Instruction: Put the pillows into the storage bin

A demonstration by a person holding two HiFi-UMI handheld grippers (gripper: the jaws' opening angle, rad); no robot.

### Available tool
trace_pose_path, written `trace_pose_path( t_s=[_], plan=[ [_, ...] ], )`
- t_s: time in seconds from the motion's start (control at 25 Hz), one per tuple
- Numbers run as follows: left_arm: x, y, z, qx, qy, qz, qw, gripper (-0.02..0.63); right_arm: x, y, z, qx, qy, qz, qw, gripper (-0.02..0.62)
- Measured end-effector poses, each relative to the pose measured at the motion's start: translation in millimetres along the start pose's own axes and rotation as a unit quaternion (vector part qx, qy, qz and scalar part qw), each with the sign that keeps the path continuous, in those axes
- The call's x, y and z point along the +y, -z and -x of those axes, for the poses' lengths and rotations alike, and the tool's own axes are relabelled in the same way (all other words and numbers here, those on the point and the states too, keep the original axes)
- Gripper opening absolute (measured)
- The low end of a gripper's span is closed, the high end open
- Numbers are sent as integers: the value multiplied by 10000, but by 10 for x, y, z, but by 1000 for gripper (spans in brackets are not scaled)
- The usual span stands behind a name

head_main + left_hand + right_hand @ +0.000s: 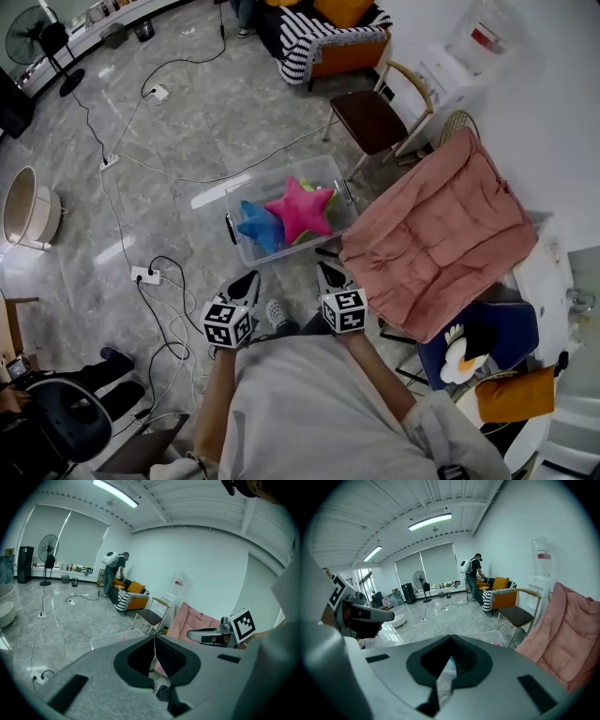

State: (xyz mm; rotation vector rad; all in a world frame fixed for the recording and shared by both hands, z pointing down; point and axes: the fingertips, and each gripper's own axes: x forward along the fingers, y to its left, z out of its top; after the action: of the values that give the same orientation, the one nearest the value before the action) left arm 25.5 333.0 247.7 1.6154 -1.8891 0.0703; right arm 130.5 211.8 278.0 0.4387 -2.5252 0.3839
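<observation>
A clear storage bin (343, 190) stands on the floor just ahead of me. In it lie a pink star pillow (301, 212) and a blue star pillow (257, 226), with a bit of green showing between them. My left gripper (250, 278) hangs shut and empty just short of the bin's near left corner. My right gripper (325, 271) is also shut and empty, at the bin's near right side. In the left gripper view the jaws (154, 642) meet in a thin line, with the bin (110, 641) beyond. The right gripper (451, 644) likewise shows closed tips.
A pink quilt (439, 228) drapes over a seat right of the bin. A brown chair (374, 119) and an orange sofa (334, 42) stand beyond. Cables and power strips (146, 275) cross the floor at left. A person (111, 570) stands far off by the sofa.
</observation>
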Motion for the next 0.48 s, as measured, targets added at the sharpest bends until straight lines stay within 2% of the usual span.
trace_pose_path(
  t_s=[0.48],
  plan=[
    [30,91,0,65,9,289,9996,12,-49,32,18,85,-44,-66,9999,-3]
  ],
)
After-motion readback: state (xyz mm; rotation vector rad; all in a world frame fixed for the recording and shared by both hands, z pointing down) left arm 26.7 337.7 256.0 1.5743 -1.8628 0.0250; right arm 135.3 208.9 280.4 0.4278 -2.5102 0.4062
